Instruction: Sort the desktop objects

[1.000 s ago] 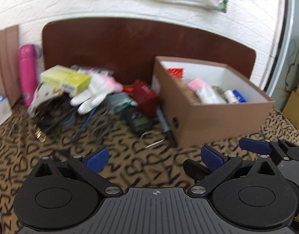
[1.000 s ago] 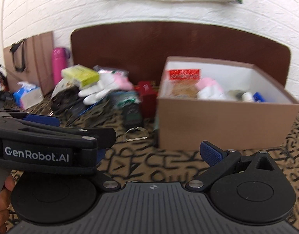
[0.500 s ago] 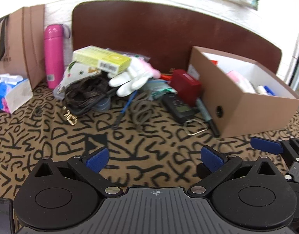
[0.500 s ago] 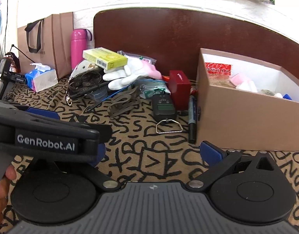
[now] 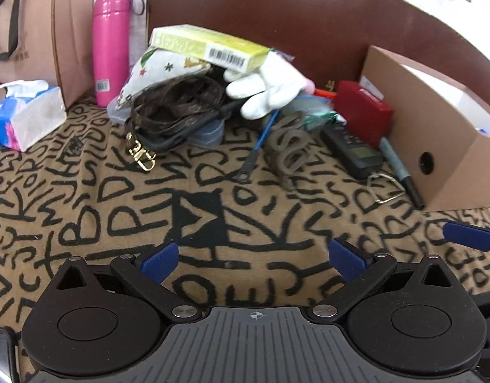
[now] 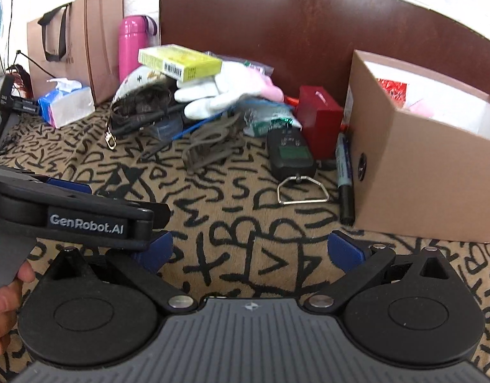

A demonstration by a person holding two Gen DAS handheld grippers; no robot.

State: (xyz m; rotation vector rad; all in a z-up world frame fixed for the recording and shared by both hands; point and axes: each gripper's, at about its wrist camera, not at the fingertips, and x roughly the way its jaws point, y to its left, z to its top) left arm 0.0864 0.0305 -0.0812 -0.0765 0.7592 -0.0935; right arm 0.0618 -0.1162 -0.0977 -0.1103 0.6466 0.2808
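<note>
Clutter heaped at the back of the table (image 5: 85, 210), against a dark brown board: stiff yellow-green carton (image 5: 210, 46) with a barcode topmost, tilted on a soft white glove (image 5: 267, 91) and a star-printed pouch (image 5: 158, 70). Coiled dark patterned strap (image 5: 178, 108) with a gold clasp (image 5: 141, 156), limp beside a clear plastic case. Thin blue-handled tool (image 5: 257, 142), twisted grey cord (image 5: 288, 153), black handheld scale (image 5: 352, 148) with a small screen and bent wire hook (image 5: 384, 186), glossy red box (image 5: 363, 113), dark marker (image 5: 400, 170) lying flush along the cardboard box (image 5: 436, 146). Cardboard box open-topped, matte brown, white-lined, round hole in its near side, some packets inside in the right view. Smooth pink flask (image 5: 109, 48) upright at the left, next to a brown paper bag (image 5: 31, 28) and a crinkled tissue pack (image 5: 23, 118). Fuzzy tan cloth with black scrawled letters over the whole table.

Left tongs (image 5: 253, 255) low over bare cloth, level, pointed toward the heap, blue-padded fingers (image 5: 157, 260) spread wide, gripping nothing. Right tongs (image 6: 249, 250) likewise low and level, just beside the left, fingers (image 6: 345, 252) wide apart, nothing between them, near the box front. Bare hand (image 6: 3, 293) wrapped on the left handle at the edge of the right view.
</note>
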